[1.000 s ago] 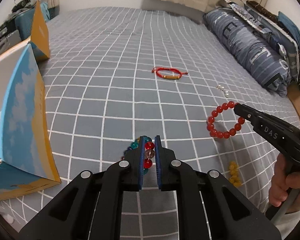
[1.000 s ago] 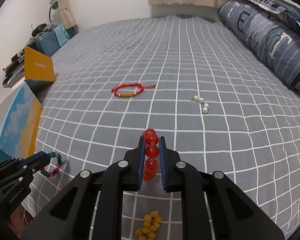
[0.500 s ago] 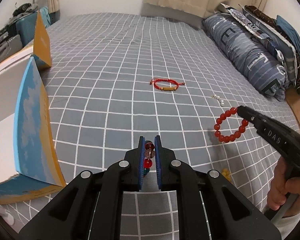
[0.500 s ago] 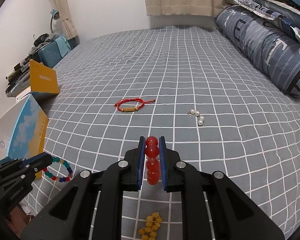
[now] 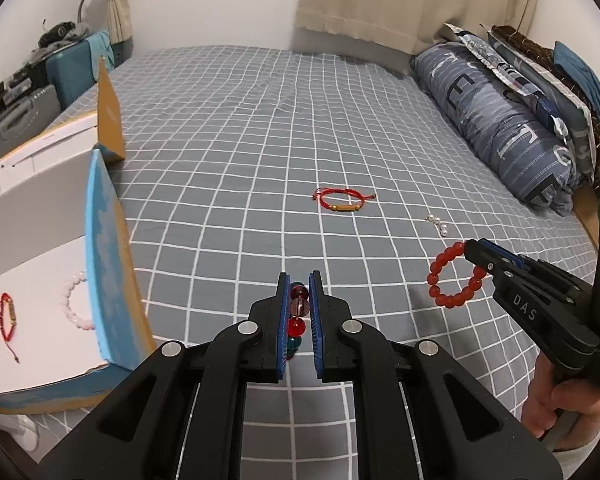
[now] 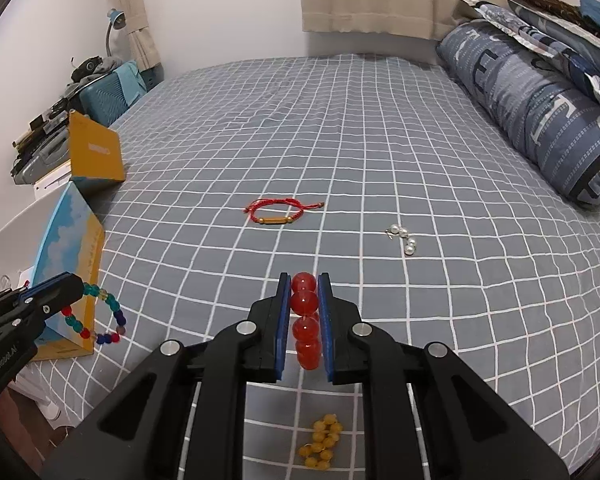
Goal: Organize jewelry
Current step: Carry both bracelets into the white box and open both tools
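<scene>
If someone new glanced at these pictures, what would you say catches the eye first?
Probably the two bracelets held aloft: the red bead bracelet pinched in the right gripper, and the multicoloured bead bracelet in the left gripper near the open box. Next, the red cord bracelet lying mid-bed on the checked sheet.

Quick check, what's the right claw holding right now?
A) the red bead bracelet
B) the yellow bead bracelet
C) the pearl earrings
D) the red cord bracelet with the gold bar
A: the right claw is shut on the red bead bracelet, lifted off the bed, while the red cord bracelet, pearl earrings and yellow bead bracelet lie on the sheet.
</scene>
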Available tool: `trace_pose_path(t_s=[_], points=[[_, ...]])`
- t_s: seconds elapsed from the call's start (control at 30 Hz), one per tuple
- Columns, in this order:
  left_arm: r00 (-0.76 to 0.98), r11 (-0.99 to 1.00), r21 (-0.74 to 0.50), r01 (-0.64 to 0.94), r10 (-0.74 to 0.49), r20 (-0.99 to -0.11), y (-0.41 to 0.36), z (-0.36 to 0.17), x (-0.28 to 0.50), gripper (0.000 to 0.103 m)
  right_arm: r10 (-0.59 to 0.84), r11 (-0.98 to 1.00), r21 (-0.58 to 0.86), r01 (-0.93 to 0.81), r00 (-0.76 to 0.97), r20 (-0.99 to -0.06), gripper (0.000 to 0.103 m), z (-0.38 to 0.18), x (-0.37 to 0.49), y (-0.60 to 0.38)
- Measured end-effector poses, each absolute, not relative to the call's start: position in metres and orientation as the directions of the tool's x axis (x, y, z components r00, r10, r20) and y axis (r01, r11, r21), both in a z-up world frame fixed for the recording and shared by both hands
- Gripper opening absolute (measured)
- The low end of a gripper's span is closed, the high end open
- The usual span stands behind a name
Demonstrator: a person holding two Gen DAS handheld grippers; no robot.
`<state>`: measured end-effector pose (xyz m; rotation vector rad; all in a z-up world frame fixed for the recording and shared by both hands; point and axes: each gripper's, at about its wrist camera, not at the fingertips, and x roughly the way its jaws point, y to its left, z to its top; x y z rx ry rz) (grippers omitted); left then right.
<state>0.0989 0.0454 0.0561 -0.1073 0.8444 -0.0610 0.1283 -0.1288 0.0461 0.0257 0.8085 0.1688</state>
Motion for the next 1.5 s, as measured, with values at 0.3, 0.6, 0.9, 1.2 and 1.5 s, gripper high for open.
trace_pose_path(t_s=[0.3,0.6,0.9,1.2,1.5], points=[[0.665,0.997,-0.074,-0.029,-0.036,-0.746,0.066,0.067,0.095,0.009,0.166,0.984,0.074,-0.161,0.688,-0.706,0.013,0.069,0.124,-0.107],[0.685,0.995,-0.037,-0.087,0.033,-0.728,0.100,0.093,0.092,0.009,0.195,0.975,0.057,-0.216,0.697,-0.690,0.013,0.099,0.129,-0.063],[0.707,0.981,-0.026,-0.193,0.121,-0.697,0.167,0.120,0.072,0.009,0.290,0.943,0.069,-0.327,0.696,-0.657,0.013,0.129,0.126,0.012],[0.690,0.947,-0.024,-0.321,0.216,-0.691,0.247,0.129,0.037,0.009,0.387,0.892,0.077,-0.445,0.667,-0.636,0.013,0.145,0.109,0.097],[0.643,0.912,-0.013,-0.410,0.278,-0.714,0.304,0.114,0.014,0.009,0.467,0.833,0.102,-0.543,0.592,-0.657,0.013,0.130,0.094,0.171]])
